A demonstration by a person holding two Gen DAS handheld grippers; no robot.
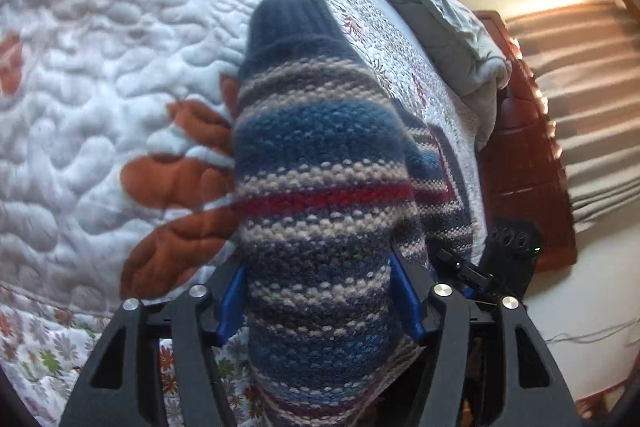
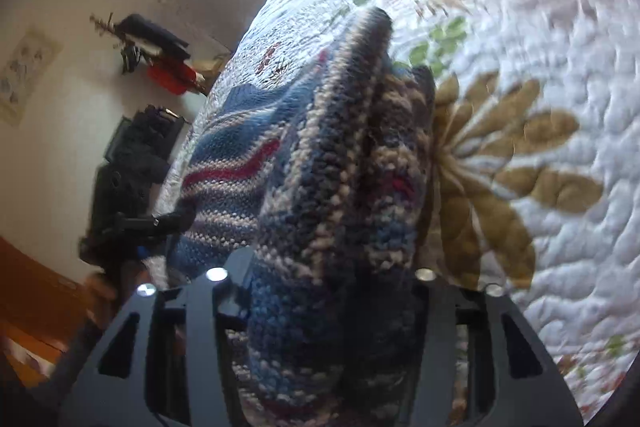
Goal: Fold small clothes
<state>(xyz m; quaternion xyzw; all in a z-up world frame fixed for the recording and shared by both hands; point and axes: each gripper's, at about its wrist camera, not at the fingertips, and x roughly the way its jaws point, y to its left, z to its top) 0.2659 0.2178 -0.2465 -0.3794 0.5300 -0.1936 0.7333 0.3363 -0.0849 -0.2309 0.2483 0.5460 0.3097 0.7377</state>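
Observation:
A small striped knit sweater [image 1: 320,163], blue, grey, cream and red with a dark navy cuff, lies on a quilted bedspread [image 1: 100,67]. My left gripper [image 1: 320,291] is shut on a sleeve of it, the knit bunched between the blue-padded fingers [image 1: 406,299]. My right gripper [image 2: 332,291] is shut on another bunched part of the sweater [image 2: 344,163], which hides its fingertips. The rest of the sweater spreads to the left in the right wrist view. The right gripper also shows in the left wrist view [image 1: 508,251], and the left one in the right wrist view [image 2: 132,223].
The white quilt [image 2: 540,47] has orange, tan and green flower patches. A grey blanket [image 1: 448,27] lies bunched at the bed's far edge. Beyond the edge are a red-brown floor [image 1: 524,147] and curtains [image 1: 592,87]. A wall with hanging items [image 2: 156,55] is left of the bed.

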